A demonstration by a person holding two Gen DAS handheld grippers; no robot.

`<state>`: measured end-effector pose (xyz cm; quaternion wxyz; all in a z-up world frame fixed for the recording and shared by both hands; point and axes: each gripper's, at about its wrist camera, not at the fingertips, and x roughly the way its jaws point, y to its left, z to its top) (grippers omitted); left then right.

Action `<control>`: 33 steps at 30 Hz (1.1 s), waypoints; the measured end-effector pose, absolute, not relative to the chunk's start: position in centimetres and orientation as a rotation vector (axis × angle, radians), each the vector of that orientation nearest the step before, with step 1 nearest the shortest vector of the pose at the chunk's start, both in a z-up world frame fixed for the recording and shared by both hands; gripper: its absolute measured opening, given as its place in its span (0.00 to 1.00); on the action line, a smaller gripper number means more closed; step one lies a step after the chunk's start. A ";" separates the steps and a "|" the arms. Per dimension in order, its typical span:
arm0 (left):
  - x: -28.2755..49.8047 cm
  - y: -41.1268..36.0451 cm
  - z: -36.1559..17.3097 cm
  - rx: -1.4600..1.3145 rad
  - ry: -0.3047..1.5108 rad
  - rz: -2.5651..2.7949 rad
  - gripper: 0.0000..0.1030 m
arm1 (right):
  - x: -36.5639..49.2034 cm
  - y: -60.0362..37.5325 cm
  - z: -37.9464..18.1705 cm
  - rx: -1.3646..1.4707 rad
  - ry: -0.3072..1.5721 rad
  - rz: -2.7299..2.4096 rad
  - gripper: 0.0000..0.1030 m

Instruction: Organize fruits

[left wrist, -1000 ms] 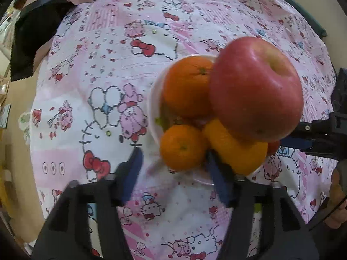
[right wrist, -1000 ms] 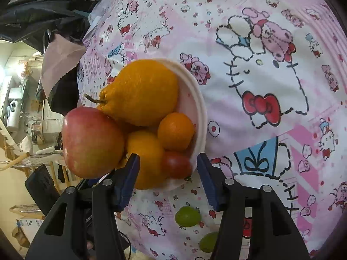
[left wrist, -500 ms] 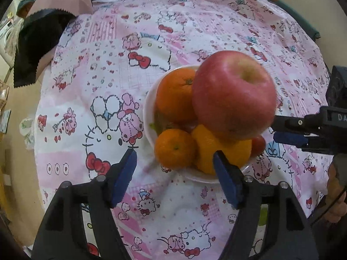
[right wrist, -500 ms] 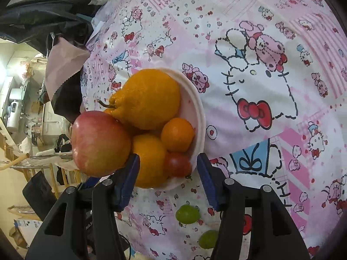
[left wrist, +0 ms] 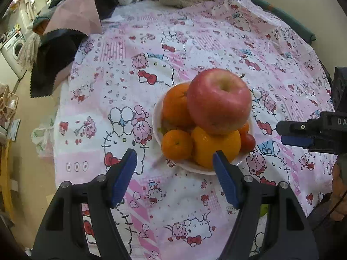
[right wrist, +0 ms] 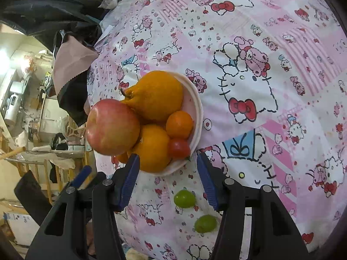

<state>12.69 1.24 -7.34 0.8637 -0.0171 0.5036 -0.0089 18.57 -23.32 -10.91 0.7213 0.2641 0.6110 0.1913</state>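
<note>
1. Both grippers are drawing back from the white plate (left wrist: 157, 121): compared with a second ago, the fruit pile is sitting smaller and farther off in each wrist view, and more of the patterned tablecloth (left wrist: 195, 43) is showing.
2. The left gripper (left wrist: 174, 162) is hanging with its jaws wide apart and nothing between them; the right gripper (right wrist: 167, 169) is likewise spread and empty.
3. The red apple (left wrist: 219, 99) is resting on top of the pile, touching the oranges beneath; a small mandarin (left wrist: 176, 144), a large orange (left wrist: 216, 147) and a cherry tomato (right wrist: 179, 148) are sitting at the plate's near edge.
4. Two green grapes (right wrist: 184, 198) are lying loose on the cloth, just beside the plate, close under the right gripper.
5. Judging from this, the apple placement is looking finished, and the grapes are likely remaining to be gathered.
</note>
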 end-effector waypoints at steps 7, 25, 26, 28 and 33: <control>10.8 1.6 -6.0 -0.051 1.022 0.009 0.68 | 16.8 -23.8 -9.6 0.541 1.315 0.428 0.56; 6.0 1.4 -2.8 -0.095 0.905 0.071 0.68 | 11.4 -25.1 -8.6 0.418 1.279 0.400 0.62; 5.9 1.4 -2.9 -0.105 0.908 0.069 0.68 | 11.2 -24.8 -9.3 0.396 1.304 0.395 0.62; 5.5 1.4 -3.0 -0.127 0.916 0.067 0.68 | 10.9 -24.2 -10.3 0.350 1.349 0.391 0.62; 5.0 1.0 -3.4 -0.141 0.928 0.057 0.68 | 10.4 -21.2 -13.5 0.223 1.488 0.436 0.61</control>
